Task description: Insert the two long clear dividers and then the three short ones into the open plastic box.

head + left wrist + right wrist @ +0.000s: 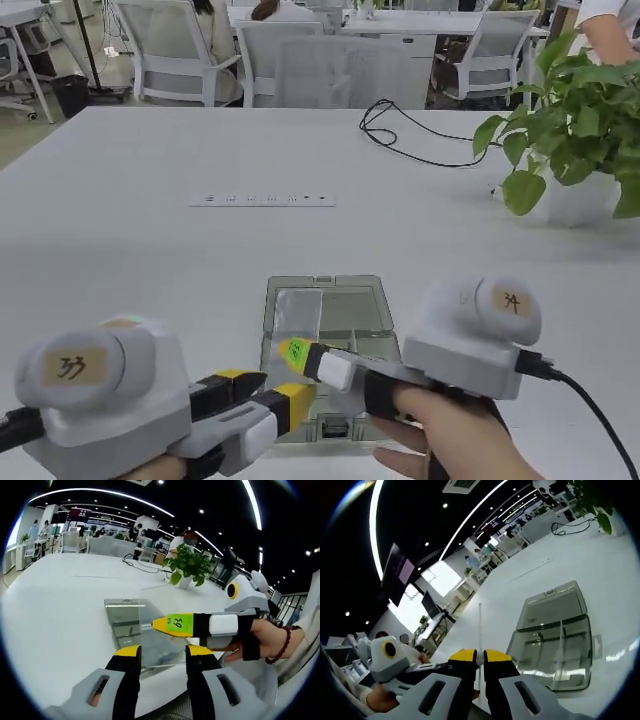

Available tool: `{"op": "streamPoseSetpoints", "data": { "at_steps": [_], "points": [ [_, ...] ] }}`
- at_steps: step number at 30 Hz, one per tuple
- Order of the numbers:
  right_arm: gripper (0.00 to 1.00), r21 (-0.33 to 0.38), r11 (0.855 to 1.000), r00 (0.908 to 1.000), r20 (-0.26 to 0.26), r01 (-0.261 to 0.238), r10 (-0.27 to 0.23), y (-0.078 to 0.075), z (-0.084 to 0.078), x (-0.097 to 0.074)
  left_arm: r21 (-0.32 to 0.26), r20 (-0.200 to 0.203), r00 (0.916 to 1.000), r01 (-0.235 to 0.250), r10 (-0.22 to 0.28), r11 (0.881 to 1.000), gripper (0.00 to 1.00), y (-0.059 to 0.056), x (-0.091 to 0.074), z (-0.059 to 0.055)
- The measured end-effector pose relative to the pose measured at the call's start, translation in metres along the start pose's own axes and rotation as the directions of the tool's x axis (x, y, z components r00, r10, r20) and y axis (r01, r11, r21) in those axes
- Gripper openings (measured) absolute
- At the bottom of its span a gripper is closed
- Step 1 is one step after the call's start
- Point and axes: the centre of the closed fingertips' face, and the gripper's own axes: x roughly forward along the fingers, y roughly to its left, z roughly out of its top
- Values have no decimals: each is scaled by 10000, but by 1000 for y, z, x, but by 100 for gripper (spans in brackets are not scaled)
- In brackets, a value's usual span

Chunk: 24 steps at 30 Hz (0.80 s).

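Two grippers meet low in the head view over a white table (150,230). The left gripper (268,388) reaches in from the bottom left with its yellow-tipped jaws set apart and nothing between them. The right gripper (297,352), held by a hand (450,430), points leftward with its tip over the near part of the plastic box (345,312). From this angle I cannot tell what it grips. The plastic box lies open on the table just beyond both grippers. A potted plant (580,110) stands far to the right and a black cable (400,130) loops near the table's far edge.

Seen from the left gripper view, the left gripper's own jaws rise wide apart, empty, with the near edge of the box showing in the gap. The right gripper crosses in from the right, its yellow tip above the box.

Seen from the right gripper view, the right gripper's jaws are almost together, pinching a thin clear divider (480,625) that shows edge-on as a pale line rising straight up from the tips. The box lies to the right of it, apart from the divider, lid folded flat on the far side. A seated divider (561,645) appears to stand upright in the base, running lengthwise.
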Motion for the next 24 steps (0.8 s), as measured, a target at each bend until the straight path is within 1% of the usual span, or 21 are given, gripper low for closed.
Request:
{"op": "streamPoseSetpoints", "data": {
  "at_steps": [1,2,3,4,5,6,7,10,11,13,14,16,17,20,21,23,24],
  "points": [
    [7,-16,10000,10000,-48,70,-70,-1,1,0,131,-26,10000,18,-18,9999,36,-1,0,0],
    [7,90,9998,9997,-166,193,-191,-3,1,0,317,34,9999,120,-121,9994,37,-4,-1,1],
    [7,84,9996,9995,-171,259,-257,-5,2,1,426,100,9998,138,-142,9990,40,-6,-1,2],
    [7,73,9993,9991,-211,362,-361,-8,4,1,587,70,9999,99,-104,9982,41,-6,-2,2],
    [7,129,9990,9987,-270,436,-432,-9,4,1,1016,-17,10000,56,-54,9948,43,-6,-2,1],
    [7,227,9985,9982,-353,503,-494,-11,4,2,1246,-27,10000,-17,21,9922,44,-5,-2,1],
    [7,259,9981,9977,-407,561,-551,-12,5,2,1391,-33,9999,-120,126,9902,45,-5,-2,1],
    [7,112,9962,9944,-627,863,-855,-18,5,2,1669,-53,9998,-195,206,9858,51,-4,-2,0],
    [7,72,9955,9930,-711,947,-939,-19,5,2,1804,-69,9997,-217,233,9833,53,-3,-3,-1],
    [7,61,9927,9876,-1025,1201,-1188,-23,4,2,2364,-109,9991,-369,407,9709,56,-1,-3,-1],
    [7,14,9896,9821,-1227,1439,-1426,-27,3,1,2654,-170,9988,-391,452,9633,59,-1,-3,-3],
    [7,-29,9874,9779,-1382,1582,-1571,-30,4,2,2673,-136,9990,-366,418,9629,63,-2,-3,-3],
    [7,48,9848,9728,-1567,1735,-1706,-32,4,2,2701,-114,9993,-321,365,9623,66,-2,-3,-3],
    [7,118,9764,9559,-2070,2155,-2084,-38,2,3,2814,-63,9996,-239,267,9593,73,-4,-2,-3],
    [7,161,9706,9433,-2400,2402,-2294,-41,-1,3,2865,-59,9997,-230,258,9578,75,-4,-1,-3],
    [7,125,9714,9398,-2561,2372,-2262,-42,0,6,3060,-79,9996,-219,256,9518,79,-5,0,-3],
    [7,344,9637,9263,-2871,2647,-2442,-45,-3,5,3157,-104,9997,-198,243,9487,80,-5,0,-3]
  ]
}}
